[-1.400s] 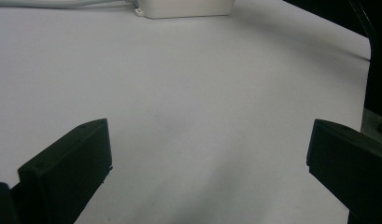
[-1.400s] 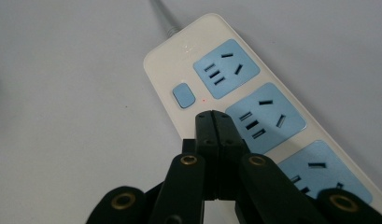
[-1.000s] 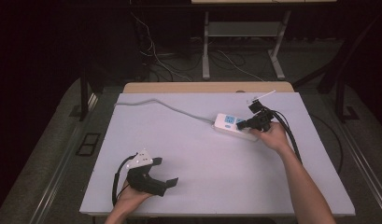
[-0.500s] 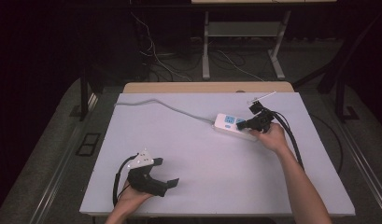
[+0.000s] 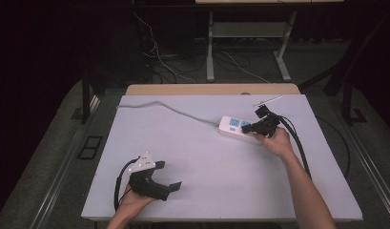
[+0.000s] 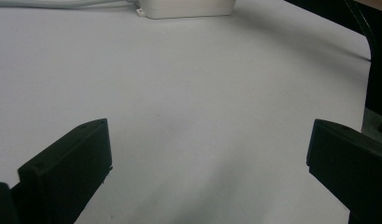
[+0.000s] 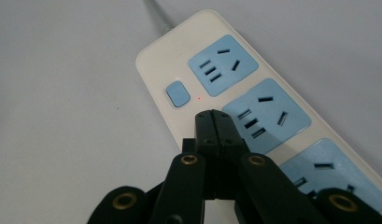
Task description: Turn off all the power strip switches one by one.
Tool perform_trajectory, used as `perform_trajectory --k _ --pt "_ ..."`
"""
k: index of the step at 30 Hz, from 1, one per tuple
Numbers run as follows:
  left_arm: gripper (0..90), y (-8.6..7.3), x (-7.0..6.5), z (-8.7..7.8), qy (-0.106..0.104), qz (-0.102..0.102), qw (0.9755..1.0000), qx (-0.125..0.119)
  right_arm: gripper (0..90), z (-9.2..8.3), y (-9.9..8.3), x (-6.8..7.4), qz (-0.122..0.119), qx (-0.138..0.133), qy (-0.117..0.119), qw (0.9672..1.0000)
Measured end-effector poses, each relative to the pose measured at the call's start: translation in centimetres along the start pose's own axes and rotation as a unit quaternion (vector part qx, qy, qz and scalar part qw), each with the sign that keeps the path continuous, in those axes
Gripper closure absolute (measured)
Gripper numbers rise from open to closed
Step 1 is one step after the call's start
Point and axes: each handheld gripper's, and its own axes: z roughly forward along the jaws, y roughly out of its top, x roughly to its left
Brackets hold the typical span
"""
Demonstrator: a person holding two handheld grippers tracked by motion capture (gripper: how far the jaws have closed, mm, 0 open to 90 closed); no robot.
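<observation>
The white table (image 5: pixel 221 176) is taking most of the high view, with a wooden edge at its 12 o'clock side. Around it, dark floor, loose cables (image 5: pixel 154 52) and a metal stand (image 5: pixel 250 38) are lying at 12 o'clock.

On the table, toward 2 o'clock, the white power strip (image 5: pixel 233 126) is lying flat with its blue sockets facing up. Its long axis is running from about 10 o'clock to 4 o'clock, and its grey cord (image 5: pixel 169 107) is leaving the 10 o'clock end and curving to the table's far left corner.

The right gripper (image 5: pixel 252 128) is hanging over the strip's 4 o'clock part, its jaws pressed together with nothing between them; in the right gripper view the tips (image 7: pixel 213 122) are just beside the blue switch (image 7: pixel 177 93).

The left gripper (image 5: pixel 171 183) is resting at 7 o'clock, well apart from the strip, jaws spread wide and empty. Nothing is lying between it and the strip.
</observation>
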Motion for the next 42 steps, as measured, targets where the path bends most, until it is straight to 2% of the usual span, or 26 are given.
perform_trajectory --k 11,12,15,16,18,21,27,42 --pt "0.0 -0.1 0.1 0.1 -0.001 0.000 1.0000 0.004 90.0 -0.1 0.1 0.2 -0.012 0.004 -0.007 0.9999" --pt "0.0 -0.1 0.1 0.1 -0.001 0.000 1.0000 0.004 90.0 -0.2 0.1 0.3 -0.014 0.005 -0.017 0.9997" --pt "0.0 -0.1 0.2 0.1 0.000 -0.001 1.0000 0.004 90.0 -0.3 0.1 0.2 -0.010 0.003 -0.020 0.9998" --pt "0.0 -0.1 0.2 0.1 0.000 -0.001 1.0000 0.004 90.0 -0.6 0.1 0.1 -0.005 -0.007 -0.016 0.9998" --pt "0.0 -0.1 0.2 0.1 0.000 0.000 1.0000 0.005 90.0 -0.7 0.1 0.1 -0.010 0.003 -0.023 0.9997" --pt "0.0 -0.1 0.2 0.1 0.000 -0.001 1.0000 0.005 90.0 -0.8 0.1 -0.1 -0.010 0.006 -0.021 0.9997" --pt "0.0 -0.1 0.2 0.1 0.001 -0.002 1.0000 0.005 90.0 -1.3 0.4 0.1 -0.010 -0.007 -0.011 0.9999" --pt "0.0 0.0 0.3 0.0 0.001 -0.002 1.0000 0.003 90.0 -2.5 1.9 0.8 -0.029 -0.004 -0.014 0.9995"
